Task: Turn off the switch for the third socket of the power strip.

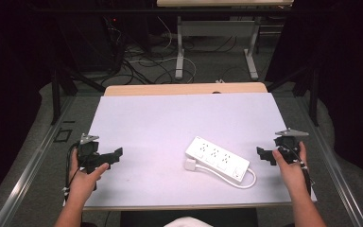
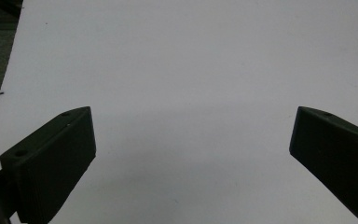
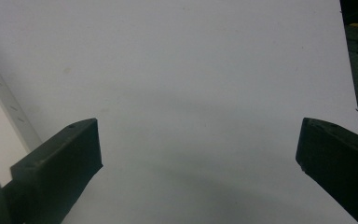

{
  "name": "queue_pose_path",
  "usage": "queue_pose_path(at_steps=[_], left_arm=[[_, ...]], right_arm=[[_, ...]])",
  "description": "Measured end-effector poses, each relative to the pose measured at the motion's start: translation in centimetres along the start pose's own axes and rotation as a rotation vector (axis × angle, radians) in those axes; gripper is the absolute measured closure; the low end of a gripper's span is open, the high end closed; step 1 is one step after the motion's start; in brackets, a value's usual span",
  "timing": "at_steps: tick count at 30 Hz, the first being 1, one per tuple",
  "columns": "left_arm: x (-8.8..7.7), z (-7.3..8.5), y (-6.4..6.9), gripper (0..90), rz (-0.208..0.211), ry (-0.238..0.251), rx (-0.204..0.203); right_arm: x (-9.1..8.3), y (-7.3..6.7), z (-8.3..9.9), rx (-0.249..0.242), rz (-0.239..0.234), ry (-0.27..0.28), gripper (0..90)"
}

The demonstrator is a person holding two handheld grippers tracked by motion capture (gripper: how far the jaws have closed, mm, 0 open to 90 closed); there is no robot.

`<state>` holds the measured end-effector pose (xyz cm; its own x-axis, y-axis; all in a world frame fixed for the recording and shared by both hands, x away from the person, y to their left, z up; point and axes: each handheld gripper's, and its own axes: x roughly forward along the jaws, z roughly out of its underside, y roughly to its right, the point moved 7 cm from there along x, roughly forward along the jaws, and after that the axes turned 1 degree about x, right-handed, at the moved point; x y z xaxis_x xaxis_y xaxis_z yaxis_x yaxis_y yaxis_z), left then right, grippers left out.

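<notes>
While both grippers sit low at the two near corners of the table (image 1: 137, 123), a wide stretch of pale sheet lies open between and beyond them. The left gripper (image 1: 115, 155) is held in the person's left hand (image 1: 84, 177) close to the left edge, and its jaws are spread wide with only bare white surface between them in the left gripper view (image 2: 192, 140). The right gripper (image 1: 263, 154), held in the right hand (image 1: 290, 166) near the right edge, also has its jaws set well apart over plain surface in its own view (image 3: 198, 149). The far half of the sheet is bare up to the wooden strip at the back edge, and the near edge runs just in front of both forearms.

A white power strip (image 1: 217, 158) lies flat on the sheet, right of centre and nearer the right gripper than the left, touching neither. It is a long, rounded-cornered block with three groups of socket holes along its top and a small switch-like patch at its near-right end; finer detail is too small to tell. A small white plug (image 1: 189, 164) rests against its near-left side. A white cord (image 1: 248, 179) leaves the near-right end and curls in a short loop beside it.

The strip's long axis runs diagonally, from far-left to near-right, with the cord end pointing toward the near-right corner of the table.
</notes>
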<state>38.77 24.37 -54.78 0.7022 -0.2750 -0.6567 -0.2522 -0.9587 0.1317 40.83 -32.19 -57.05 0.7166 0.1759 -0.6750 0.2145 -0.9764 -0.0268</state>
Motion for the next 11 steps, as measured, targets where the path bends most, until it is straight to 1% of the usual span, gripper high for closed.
queue_pose_path(at_steps=[1,2,5,7,8,10,11], left_arm=[[-0.01,0.03,-0.01,0.3,-0.001,-0.004,0.001],[-0.01,0.04,-0.01,0.4,-0.001,-0.006,0.004],[0.04,0.04,-0.01,0.3,-0.002,-0.002,0.003],[0.05,0.06,-0.02,0.3,-0.005,-0.004,0.005],[0.06,0.07,-0.02,0.3,-0.006,-0.004,0.006],[0.10,0.07,-0.03,0.3,-0.011,-0.003,0.004],[0.07,0.12,-0.07,0.3,-0.010,-0.012,0.011]], right_arm=[[-0.07,0.13,-0.01,-0.005,0.003,0.003,0.0],[-0.08,0.10,0.00,0.006,0.002,0.003,0.0],[-0.14,0.22,0.00,0.012,0.009,0.009,0.0],[-0.13,0.16,0.10,0.021,0.003,0.003,0.0],[-0.07,0.19,0.11,0.014,0.001,0.006,0.0],[-0.07,0.04,0.21,0.024,0.000,-0.004,0.0],[0.02,0.06,0.15,0.022,0.010,0.004,0.0]])
